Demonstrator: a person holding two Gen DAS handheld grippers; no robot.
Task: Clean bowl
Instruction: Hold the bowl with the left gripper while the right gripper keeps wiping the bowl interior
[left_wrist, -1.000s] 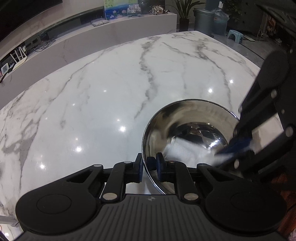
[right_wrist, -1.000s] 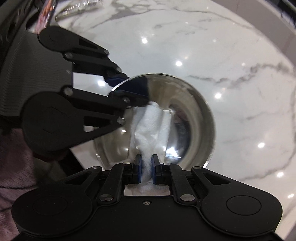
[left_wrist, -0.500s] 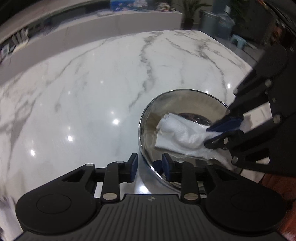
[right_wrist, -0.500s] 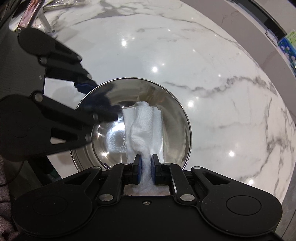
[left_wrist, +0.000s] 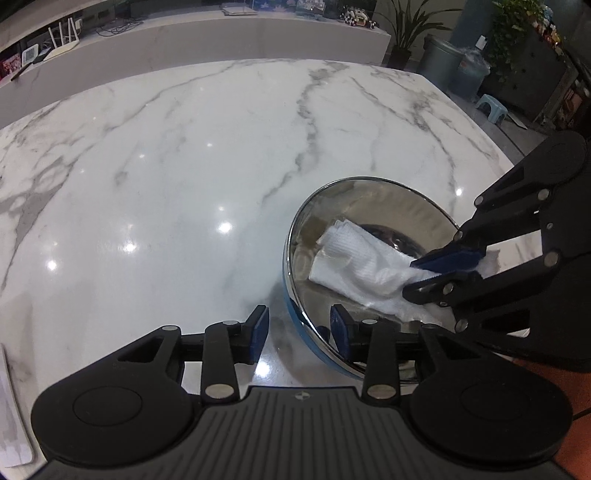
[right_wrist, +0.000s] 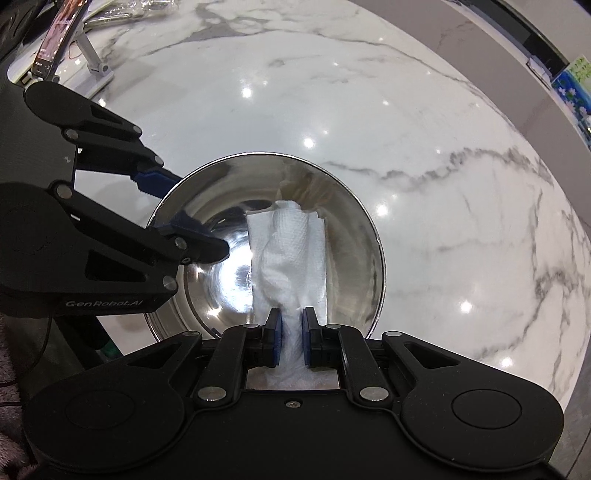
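A shiny steel bowl (left_wrist: 388, 203) (right_wrist: 229, 192) stands on the white marble table (left_wrist: 184, 166). A folded white paper towel (left_wrist: 362, 262) (right_wrist: 291, 251) lies inside it against the wall. My right gripper (right_wrist: 291, 328) (left_wrist: 439, 269) is shut on the towel's near end and reaches into the bowl from above. My left gripper (left_wrist: 299, 326) straddles the bowl's near rim, one finger (right_wrist: 159, 181) outside and one inside. Its jaws are closing, with a gap still showing between each pad and the rim.
A phone on a metal stand (right_wrist: 55, 37) stands at the table's far left corner in the right wrist view. A low marble ledge (left_wrist: 258, 33) runs behind the table. Beyond the table's right edge are a grey bin (left_wrist: 439, 59), plants and a small stool (left_wrist: 491, 107).
My left jaws were shut on the bowl's rim a second ago; they have parted and now stand on either side of it. The left wrist rolled. The right gripper kept the towel in the bowl.
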